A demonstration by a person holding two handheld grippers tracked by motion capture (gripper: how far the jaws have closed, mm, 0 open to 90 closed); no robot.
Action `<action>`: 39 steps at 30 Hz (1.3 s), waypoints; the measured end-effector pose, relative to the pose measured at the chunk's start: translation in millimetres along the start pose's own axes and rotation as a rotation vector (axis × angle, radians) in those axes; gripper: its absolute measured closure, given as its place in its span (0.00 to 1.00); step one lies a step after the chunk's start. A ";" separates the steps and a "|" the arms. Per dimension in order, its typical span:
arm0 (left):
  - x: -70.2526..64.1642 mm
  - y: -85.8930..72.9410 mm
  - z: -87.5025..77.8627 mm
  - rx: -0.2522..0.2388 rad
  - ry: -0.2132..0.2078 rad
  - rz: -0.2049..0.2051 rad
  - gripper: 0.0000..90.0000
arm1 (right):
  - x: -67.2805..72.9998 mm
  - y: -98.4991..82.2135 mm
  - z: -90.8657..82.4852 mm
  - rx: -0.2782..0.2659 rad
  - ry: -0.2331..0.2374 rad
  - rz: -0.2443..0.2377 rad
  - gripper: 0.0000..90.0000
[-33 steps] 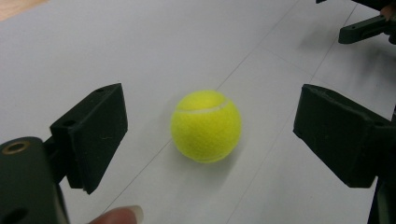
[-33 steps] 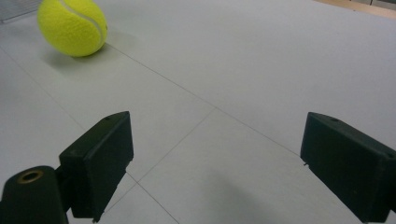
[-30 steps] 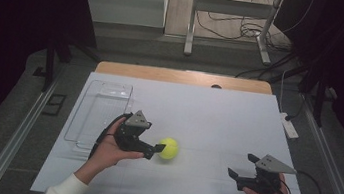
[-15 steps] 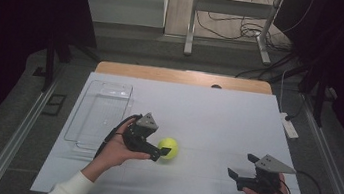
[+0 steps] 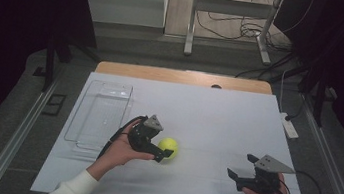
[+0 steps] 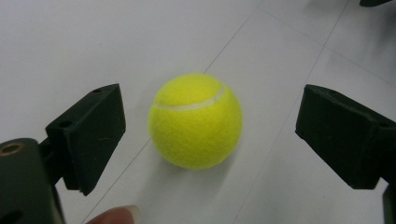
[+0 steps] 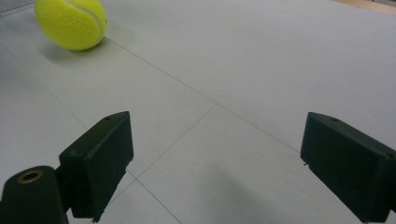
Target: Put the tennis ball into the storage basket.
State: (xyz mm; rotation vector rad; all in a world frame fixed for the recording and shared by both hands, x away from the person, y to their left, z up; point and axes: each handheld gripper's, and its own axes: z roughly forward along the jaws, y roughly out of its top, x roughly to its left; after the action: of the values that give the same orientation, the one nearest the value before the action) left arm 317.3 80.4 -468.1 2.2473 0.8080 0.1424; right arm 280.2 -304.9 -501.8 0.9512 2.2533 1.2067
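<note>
Yellow tennis ball (image 5: 169,147) is sitting at centre frame on the white table (image 5: 217,118), between the left gripper (image 6: 208,140) jaws, which have just been widening (pads not touching it). Right gripper (image 5: 240,172) is hovering at lower right, jaws spread and gripping nothing.

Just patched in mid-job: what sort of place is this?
Probably a lab or recording workspace, not a home: a white-topped table in a dark room, loose cables on the floor behind it, and only a tennis ball and a clear tray set out.
</note>
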 end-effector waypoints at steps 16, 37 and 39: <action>1.6 -1.4 14.6 0.045 0.002 -0.002 0.09 | 0.4 -0.3 0.5 0.003 0.001 -0.003 0.11; 5.5 -1.3 29.4 0.086 0.021 -0.007 0.07 | 0.3 -0.6 0.5 0.004 0.002 -0.002 0.11; 5.6 -1.2 31.5 0.091 0.019 -0.006 0.07 | 0.3 -0.6 0.6 0.004 0.002 -0.002 0.11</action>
State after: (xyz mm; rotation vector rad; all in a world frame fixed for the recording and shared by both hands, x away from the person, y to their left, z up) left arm 331.5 65.3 -492.6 2.3320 0.8469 0.1266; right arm 280.2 -304.6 -502.6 0.9495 2.2588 1.2028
